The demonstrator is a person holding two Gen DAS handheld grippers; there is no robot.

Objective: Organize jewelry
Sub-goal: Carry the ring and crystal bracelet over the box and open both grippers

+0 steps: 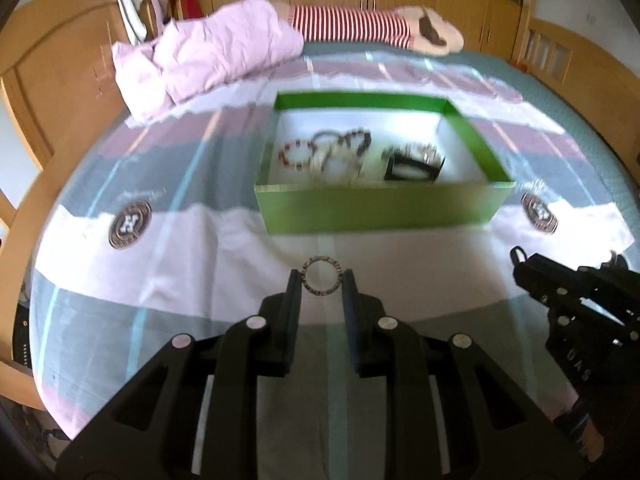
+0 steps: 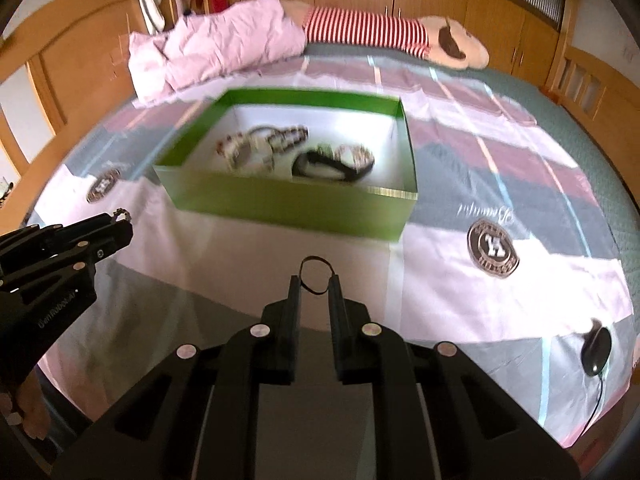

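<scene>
Bed (image 1: 200, 240) fills both views, covered by a striped sheet in pink, grey and white bands with round emblem prints; a pink quilt (image 1: 200, 52) lies crumpled at the far left, and a striped plush toy (image 1: 360, 28) lies along the far edge. On the sheet, mid-scene, sits an open green box (image 1: 380, 208), white inside, already holding a heap of bead bracelets toward its left and a dark rectangular piece with other metal items toward its right; blur prevents finer identification. Left gripper (image 1: 322, 280) is near the box's front wall, jaws closed in on a small studded ring-shaped bangle (image 1: 322, 275), pinched by its sides and standing upright between the tips. Right gripper (image 2: 316, 278) is to the right of it, jaws pinching a thin dark loop (image 2: 316, 274), possibly a hair tie or cord band, which bows out beyond the tips. A black oval object with a cord (image 2: 596, 350) lies on the sheet at the near right. Judgement: both pieces are lifted and headed for the box, neither yet over it. Risks: the bangle is held only at two points on a hard round rim, so a tilt could let it pivot or pop out short of the box; the thin loop could slip through or snag a fingertip on release; a low approach could clip the front wall and shove the light box across the soft sheet.
</scene>
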